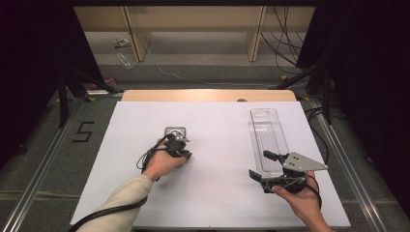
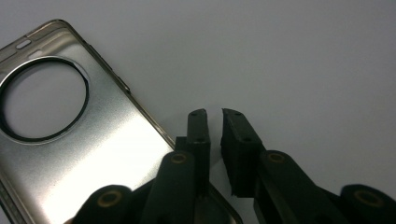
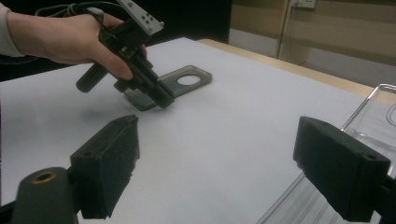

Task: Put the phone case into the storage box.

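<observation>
grip tip: left gripper (image 2: 214, 112), jaws barely parted and empty, should straddle near edge of translucent grey phone case (image 2: 70, 154); right gripper (image 3: 217, 163) spread wide.

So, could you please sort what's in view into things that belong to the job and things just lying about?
In the job:
- phone case
- clear plastic box
- left gripper
- right gripper

Lying about:
- cables on the floor
- wooden shelving behind
</observation>
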`<control>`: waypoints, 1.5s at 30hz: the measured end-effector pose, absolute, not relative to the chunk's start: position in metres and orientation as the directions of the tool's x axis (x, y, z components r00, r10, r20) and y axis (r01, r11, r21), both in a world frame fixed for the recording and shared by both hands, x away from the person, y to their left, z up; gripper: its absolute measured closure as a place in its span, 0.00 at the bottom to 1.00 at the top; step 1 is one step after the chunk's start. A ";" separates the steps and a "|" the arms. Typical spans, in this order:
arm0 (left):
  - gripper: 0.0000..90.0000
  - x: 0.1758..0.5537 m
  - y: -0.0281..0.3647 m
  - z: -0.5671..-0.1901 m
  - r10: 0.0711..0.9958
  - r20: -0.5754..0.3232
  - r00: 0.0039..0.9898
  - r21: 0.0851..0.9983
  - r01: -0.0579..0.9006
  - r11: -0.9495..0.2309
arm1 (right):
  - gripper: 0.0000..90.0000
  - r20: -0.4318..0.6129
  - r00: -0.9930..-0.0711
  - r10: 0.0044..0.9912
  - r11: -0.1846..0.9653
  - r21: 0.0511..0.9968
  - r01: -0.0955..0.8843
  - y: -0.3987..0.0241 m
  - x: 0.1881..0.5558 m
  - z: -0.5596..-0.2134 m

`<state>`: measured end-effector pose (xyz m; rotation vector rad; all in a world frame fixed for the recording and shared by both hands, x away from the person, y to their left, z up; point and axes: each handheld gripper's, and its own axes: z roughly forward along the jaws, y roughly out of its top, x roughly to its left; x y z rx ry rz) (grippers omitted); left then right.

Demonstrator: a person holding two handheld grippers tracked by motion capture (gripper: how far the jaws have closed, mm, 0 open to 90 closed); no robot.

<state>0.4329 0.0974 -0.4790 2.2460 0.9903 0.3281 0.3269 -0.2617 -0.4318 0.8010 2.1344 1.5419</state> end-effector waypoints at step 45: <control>0.39 0.409 0.142 -0.456 0.396 0.258 0.882 0.389 0.280 -0.878 | 0.17 0.020 -0.757 0.653 0.238 0.944 0.230 -0.260 0.326 -0.433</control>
